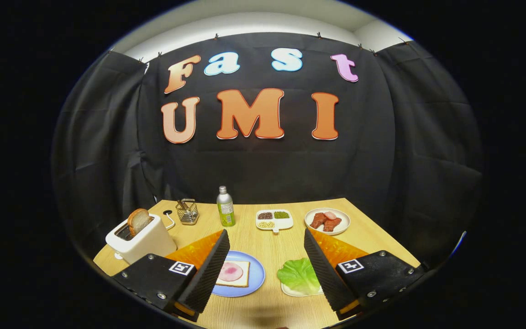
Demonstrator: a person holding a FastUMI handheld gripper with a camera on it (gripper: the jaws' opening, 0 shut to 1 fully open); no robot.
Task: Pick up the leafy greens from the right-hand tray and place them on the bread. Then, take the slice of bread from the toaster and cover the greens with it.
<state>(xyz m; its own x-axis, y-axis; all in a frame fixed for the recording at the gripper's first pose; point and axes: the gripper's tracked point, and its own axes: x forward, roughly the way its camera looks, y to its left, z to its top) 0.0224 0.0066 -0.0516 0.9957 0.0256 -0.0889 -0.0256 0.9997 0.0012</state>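
Observation:
My gripper [266,242] is open above the wooden table, its two fingers spread wide with nothing between them. A green lettuce leaf [298,275] lies on a small white tray [290,291], just inside the right finger and partly hidden by it. A slice of bread [233,274] topped with a pink ham round rests on a blue plate [255,278], beside the left finger. Further left, beyond the left finger, a white toaster [142,241] stands with a toasted bread slice [139,221] sticking up from its slot.
At the back of the table stand a wire basket [187,211], a silver bottle with a green label [225,207], a white divided dish of beans [274,220] and a white plate of meat pieces [327,221]. Black cloth walls close in the table behind and at both sides.

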